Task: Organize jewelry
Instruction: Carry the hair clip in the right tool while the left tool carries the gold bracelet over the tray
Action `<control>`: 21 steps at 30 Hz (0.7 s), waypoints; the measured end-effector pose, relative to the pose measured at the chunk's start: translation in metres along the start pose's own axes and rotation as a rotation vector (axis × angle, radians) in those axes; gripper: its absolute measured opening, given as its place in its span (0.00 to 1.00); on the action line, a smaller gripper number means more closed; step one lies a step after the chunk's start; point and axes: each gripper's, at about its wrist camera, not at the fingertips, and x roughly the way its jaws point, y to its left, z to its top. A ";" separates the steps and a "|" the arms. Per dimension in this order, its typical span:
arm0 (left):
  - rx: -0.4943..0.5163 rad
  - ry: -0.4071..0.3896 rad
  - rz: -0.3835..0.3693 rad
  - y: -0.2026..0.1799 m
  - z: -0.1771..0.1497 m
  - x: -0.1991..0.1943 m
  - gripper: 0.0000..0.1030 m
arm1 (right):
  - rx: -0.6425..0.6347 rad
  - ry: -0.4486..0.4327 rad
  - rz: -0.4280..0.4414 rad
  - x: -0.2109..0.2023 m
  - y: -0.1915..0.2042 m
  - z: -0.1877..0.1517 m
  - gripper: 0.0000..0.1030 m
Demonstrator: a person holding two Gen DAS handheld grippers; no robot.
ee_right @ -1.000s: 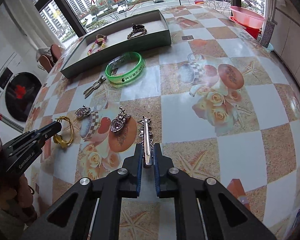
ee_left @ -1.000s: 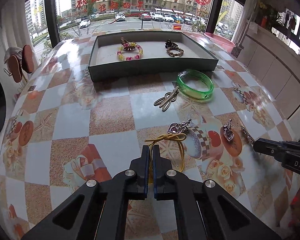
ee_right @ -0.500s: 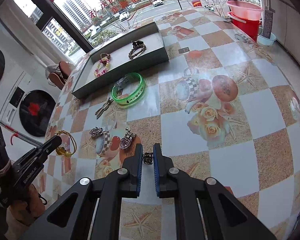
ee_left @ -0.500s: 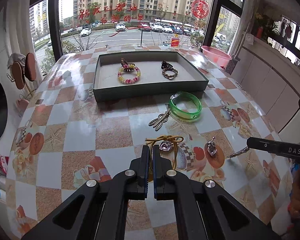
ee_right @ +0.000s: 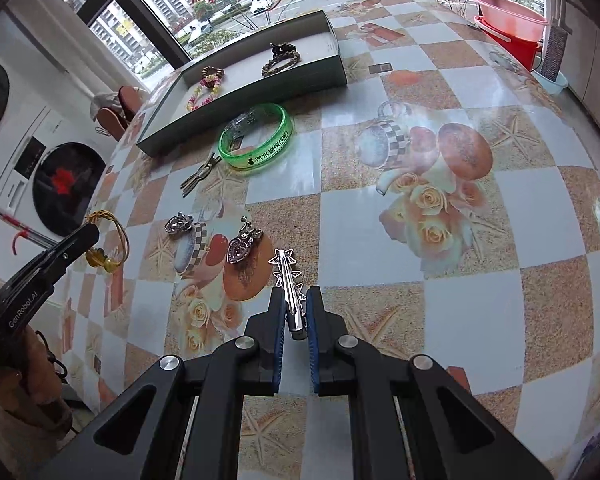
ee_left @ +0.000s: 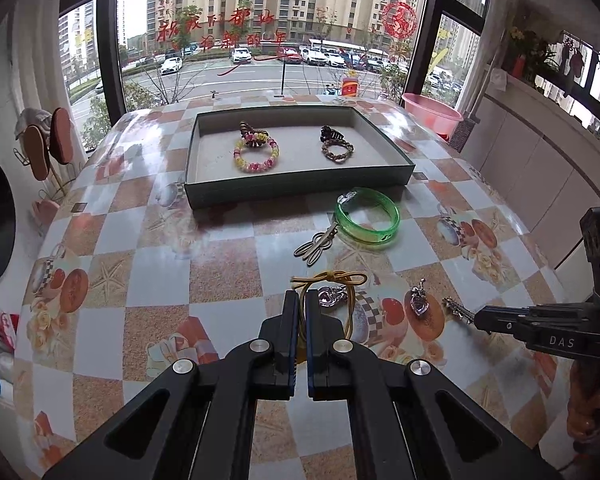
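left tongs [ee_left: 302,300] pinch a yellow hair tie [ee_left: 350,294] above the table [ee_left: 160,280]. right tongs [ee_right: 294,300] grip a silver star clip [ee_right: 288,280]. a tray [ee_left: 296,190] farther back holds bracelets; a green bangle [ee_left: 367,218] lies before it.

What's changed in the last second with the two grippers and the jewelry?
Both grippers have risen, each carrying its piece: the left gripper holds the yellow hair tie, the right gripper the silver star clip. Tray, green bangle and heart pendants stayed put.
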 end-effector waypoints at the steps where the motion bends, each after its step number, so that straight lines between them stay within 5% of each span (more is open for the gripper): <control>1: 0.001 0.001 0.000 0.000 0.000 0.000 0.16 | -0.017 0.005 -0.016 0.002 0.002 -0.002 0.12; 2: 0.001 0.002 0.001 0.000 -0.001 0.001 0.15 | -0.035 0.010 -0.031 0.004 0.004 -0.002 0.15; 5: 0.000 0.004 0.001 0.000 -0.002 0.001 0.16 | -0.075 0.007 -0.068 0.009 0.010 -0.001 0.53; 6: 0.000 0.004 0.000 0.000 -0.002 0.001 0.15 | -0.093 -0.002 -0.074 0.009 0.013 0.000 0.54; 10: -0.001 0.005 0.000 0.000 -0.002 0.001 0.15 | -0.217 0.009 -0.193 0.019 0.033 -0.003 0.50; 12: -0.001 0.004 0.001 0.000 -0.002 0.001 0.15 | -0.293 0.004 -0.266 0.022 0.044 -0.007 0.20; 16: -0.010 -0.003 -0.003 0.000 0.000 -0.002 0.15 | -0.284 0.001 -0.249 0.017 0.045 -0.006 0.18; 21: -0.014 -0.019 -0.006 0.003 0.009 -0.008 0.16 | -0.181 -0.047 -0.109 -0.008 0.033 0.011 0.18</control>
